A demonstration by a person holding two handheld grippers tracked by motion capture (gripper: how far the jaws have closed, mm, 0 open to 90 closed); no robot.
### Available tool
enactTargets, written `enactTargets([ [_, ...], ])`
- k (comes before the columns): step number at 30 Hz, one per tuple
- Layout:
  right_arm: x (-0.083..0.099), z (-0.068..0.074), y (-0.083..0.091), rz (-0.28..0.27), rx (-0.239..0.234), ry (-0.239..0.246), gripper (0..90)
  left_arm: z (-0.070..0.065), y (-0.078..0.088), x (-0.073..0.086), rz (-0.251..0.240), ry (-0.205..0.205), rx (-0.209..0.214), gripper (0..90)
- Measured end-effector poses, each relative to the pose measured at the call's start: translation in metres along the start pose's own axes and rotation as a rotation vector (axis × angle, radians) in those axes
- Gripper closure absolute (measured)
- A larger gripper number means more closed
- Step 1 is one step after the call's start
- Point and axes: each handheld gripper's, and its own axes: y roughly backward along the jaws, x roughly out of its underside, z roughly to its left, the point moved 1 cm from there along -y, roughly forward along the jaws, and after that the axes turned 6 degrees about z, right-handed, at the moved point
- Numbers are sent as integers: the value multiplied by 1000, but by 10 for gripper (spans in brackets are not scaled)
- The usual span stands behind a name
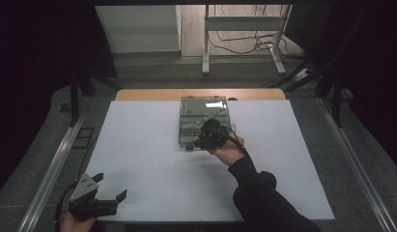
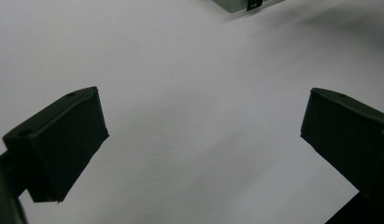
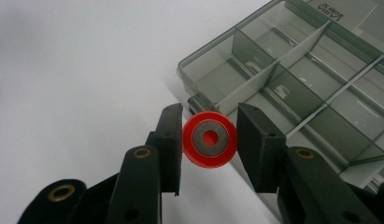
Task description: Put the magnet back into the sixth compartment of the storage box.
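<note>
Red roller [image 3: 209,138] — a small plastic wheel with a grey metal centre and a red hub — sits clamped between the two black jaws of the right gripper [image 3: 209,140], held flat-face toward the camera at the near edge of the compartment box [image 3: 292,70].

Going left to right in the high view: the left gripper [image 1: 110,187] rests at the near-left corner of the white table [image 1: 138,145], jaws spread wide with nothing between them (parked out of the way, by the look of it, so the working hand has room). Its own view confirms the gap, bare white surface between the jaws.

Toward the middle, the right hand [image 1: 228,151] holds its gripper over the near end of the clear, divided box, whose compartments look empty — the roller seems poised for dropping into one of them.
</note>
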Motion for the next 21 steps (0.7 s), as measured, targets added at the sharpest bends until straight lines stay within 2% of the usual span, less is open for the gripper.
enactTargets([
  [21, -10, -16, -11, 11, 34, -32, 622, 0, 0, 0, -1, -1, 2, 11],
])
